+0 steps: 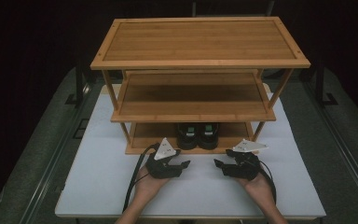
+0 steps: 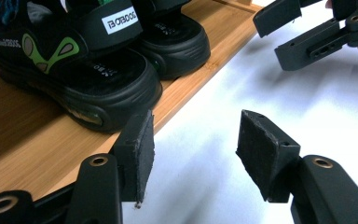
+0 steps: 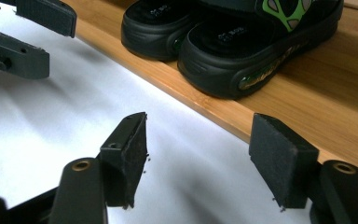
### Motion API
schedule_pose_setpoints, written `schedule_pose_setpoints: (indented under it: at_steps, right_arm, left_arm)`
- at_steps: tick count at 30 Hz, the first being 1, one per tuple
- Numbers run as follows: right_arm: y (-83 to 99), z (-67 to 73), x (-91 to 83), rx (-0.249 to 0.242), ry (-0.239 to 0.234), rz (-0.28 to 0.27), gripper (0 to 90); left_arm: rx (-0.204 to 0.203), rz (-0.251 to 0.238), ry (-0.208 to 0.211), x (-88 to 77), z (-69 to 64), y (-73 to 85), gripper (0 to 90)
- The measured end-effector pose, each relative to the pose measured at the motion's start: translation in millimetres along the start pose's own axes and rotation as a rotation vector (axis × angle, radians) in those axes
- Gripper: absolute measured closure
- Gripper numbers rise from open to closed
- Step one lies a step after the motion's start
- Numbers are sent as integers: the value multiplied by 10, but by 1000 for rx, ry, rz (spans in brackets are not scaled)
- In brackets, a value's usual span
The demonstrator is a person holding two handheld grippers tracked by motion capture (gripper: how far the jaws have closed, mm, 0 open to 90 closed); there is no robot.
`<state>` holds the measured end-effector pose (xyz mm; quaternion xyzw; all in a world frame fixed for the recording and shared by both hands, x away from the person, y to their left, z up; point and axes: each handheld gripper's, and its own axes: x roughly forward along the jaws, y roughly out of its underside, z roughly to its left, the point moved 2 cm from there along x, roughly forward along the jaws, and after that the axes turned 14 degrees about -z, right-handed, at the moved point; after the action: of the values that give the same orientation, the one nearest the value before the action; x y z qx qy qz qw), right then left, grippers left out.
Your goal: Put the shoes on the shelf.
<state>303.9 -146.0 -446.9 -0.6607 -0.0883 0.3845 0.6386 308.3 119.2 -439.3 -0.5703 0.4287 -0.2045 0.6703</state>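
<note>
Both hands are resting on the white table (image 1: 98, 182), each holding tongs with jaws standing apart and nothing between them: left tongs (image 1: 182, 164), right tongs (image 1: 218, 164). Just ahead, between the two, black sandals (image 1: 197, 135) are sitting on the bottom shelf of the rack (image 1: 200, 63), apart from both tongs.

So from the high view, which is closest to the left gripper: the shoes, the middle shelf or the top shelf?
From the left gripper:
1. Shoes, on the bottom shelf just behind it.
2. Middle shelf, one level up.
3. Top shelf, highest and farthest back.
</note>
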Motion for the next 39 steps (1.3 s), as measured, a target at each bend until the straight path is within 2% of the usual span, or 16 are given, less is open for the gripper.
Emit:
schedule_pose_setpoints:
  at_steps: [9,12,22,26,32,34,39]
  right_arm:
    - [45,-70,-80,7,7,10,315]
    - [61,-108,-110,18,11,7,307]
    - [78,-159,-193,13,23,8,298]
    - [104,-196,-228,13,28,10,298]
    - [139,-237,-271,9,35,13,294]
    - [156,-264,-304,29,35,10,292]
    - [172,-294,-358,36,39,1,288]
  left_arm:
    - [-11,-4,2,-72,10,34,404]
    - [1,9,0,-83,14,46,389]
    - [0,6,0,-128,24,51,350]
    - [-4,4,-24,-172,52,58,319]
    - [-10,6,-26,-212,68,77,298]
    - [-17,3,-29,-235,83,86,294]
    - [-16,8,-30,-274,98,90,283]
